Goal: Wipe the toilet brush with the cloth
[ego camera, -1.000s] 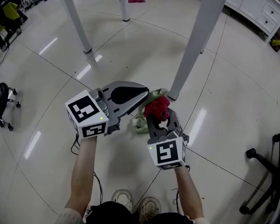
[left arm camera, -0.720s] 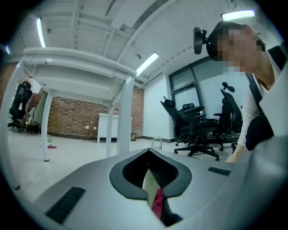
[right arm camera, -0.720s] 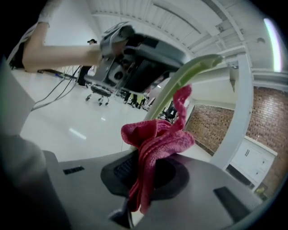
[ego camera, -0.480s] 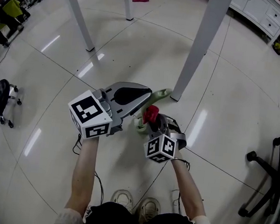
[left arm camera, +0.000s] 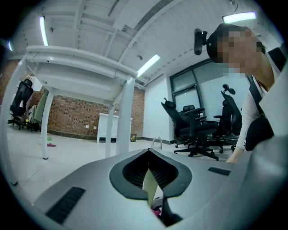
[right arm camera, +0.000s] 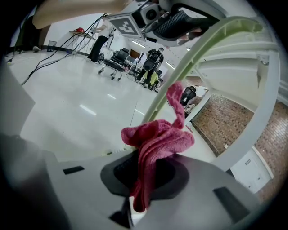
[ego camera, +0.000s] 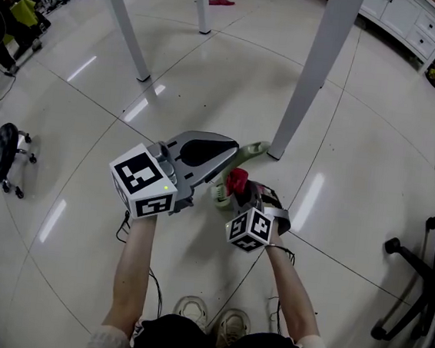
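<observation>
Left fingers (left arm camera: 85, 184) clamped shut on toilet brush (left arm camera: 150, 186) handle; only pale green sliver shows between them. Right fingers (right arm camera: 211, 188) pinch crumpled red cloth (right arm camera: 157, 143), just beside curved green handle; contact unclear. Brush held above glossy white floor (ego camera: 344, 144), mostly covered from head view, bristle end hard to make out.

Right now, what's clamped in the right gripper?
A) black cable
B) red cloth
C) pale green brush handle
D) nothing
B: the right gripper has its jaws closed on the bunched red cloth, while the pale green toilet brush is held by the left gripper.
</observation>
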The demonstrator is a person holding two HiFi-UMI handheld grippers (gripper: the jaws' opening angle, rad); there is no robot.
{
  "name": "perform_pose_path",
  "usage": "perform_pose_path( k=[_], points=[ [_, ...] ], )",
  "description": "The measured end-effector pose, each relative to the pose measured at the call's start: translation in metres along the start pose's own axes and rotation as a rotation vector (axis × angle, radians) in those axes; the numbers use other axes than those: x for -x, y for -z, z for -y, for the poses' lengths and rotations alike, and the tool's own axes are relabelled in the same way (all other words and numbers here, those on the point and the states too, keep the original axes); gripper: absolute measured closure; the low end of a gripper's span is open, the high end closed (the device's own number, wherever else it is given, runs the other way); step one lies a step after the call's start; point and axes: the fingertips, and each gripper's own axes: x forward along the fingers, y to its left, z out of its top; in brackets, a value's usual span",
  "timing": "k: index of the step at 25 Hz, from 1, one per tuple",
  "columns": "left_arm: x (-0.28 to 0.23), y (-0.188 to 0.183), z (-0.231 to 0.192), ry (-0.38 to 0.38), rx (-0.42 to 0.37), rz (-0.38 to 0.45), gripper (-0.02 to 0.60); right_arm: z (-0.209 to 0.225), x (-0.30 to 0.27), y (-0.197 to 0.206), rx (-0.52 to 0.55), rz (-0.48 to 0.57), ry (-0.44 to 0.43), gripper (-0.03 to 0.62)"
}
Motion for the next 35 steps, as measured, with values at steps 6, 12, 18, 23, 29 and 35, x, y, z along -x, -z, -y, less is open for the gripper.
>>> perform_pose_path(
  k=[6, 12, 18, 23, 29, 35],
  points=[
    [0.001, 0.000, -0.002, -0.012, 0.004, -0.002, 0.577, 0.007, 0.007, -0.002, -0.031, 0.008, 0.022, 0.562],
    [0.005, -0.020, 0.001, -0.025, -0.043, 0.062, 0.577, 0.038, 0.049, -0.008, -0.169, 0.068, 0.140, 0.562],
    [-0.006, -0.021, 0.021, 0.166, -0.006, 0.022, 0.397, 0.050, 0.077, -0.002, -0.294, 0.118, 0.168, 0.562],
    [-0.013, -0.013, 0.028, 0.182, -0.015, -0.005, 0.397, 0.062, 0.099, -0.014, -0.358, 0.190, 0.194, 0.562],
    [0.006, -0.035, 0.004, 0.057, 0.020, 0.111, 0.397, 0.117, 0.178, -0.082, -0.620, 0.530, 0.241, 0.562],
    [-0.012, -0.067, 0.015, 0.286, -0.039, 0.002, 0.447, 0.148, 0.226, -0.103, -0.733, 0.604, 0.272, 0.562]
  ],
)
